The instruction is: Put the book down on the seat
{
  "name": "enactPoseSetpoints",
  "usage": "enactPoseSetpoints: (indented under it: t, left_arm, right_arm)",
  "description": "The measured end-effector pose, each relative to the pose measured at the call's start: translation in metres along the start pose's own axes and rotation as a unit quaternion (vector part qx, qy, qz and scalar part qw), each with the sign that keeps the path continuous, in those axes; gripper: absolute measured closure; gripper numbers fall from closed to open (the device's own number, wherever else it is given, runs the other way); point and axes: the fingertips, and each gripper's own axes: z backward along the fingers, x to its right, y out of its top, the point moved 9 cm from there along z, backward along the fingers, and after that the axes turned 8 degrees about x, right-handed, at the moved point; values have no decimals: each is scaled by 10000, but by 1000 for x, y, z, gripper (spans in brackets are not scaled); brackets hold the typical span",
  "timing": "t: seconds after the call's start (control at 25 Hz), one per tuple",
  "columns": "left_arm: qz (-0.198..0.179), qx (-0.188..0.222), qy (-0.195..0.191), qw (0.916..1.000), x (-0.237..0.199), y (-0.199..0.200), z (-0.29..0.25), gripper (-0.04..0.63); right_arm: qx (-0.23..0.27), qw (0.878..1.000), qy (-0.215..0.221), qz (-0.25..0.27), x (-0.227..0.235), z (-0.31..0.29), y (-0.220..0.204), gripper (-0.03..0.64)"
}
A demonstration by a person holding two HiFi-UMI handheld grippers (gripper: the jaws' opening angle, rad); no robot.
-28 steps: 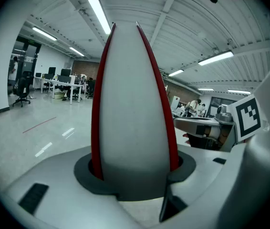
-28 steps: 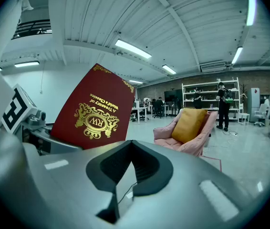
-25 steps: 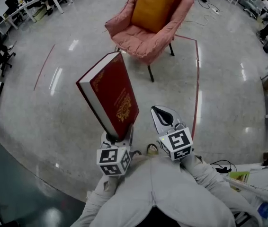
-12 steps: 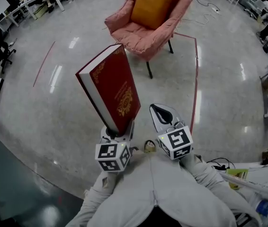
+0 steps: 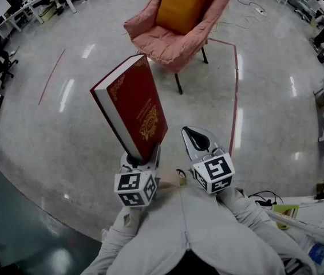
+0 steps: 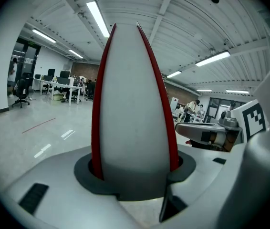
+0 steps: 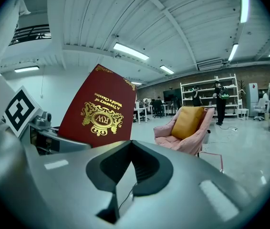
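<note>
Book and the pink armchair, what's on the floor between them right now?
Nothing. In the head view, only bare polished floor separates the book from the pink armchair.

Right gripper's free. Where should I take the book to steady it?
Probably high on its right long edge, coming from the right: the book stands tilted on end, the left gripper pinches only its bottom edge, and that side is bare and nearest the right gripper. Open its shut jaws first.
</note>
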Motion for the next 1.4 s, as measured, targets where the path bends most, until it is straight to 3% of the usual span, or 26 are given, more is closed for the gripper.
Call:
enactPoseSetpoints:
  t: [0.56,1.4]
  left_arm:
    - [278,-136,80,9995,-21,6,-35,347]
    - [464,-340,-97,9983,-108,64,-174,347]
  right_arm:
    - [-332,9993,-106,-114,25,-27,-10,617]
    - [-662,9972,-262,-208,87,-182,-2,617]
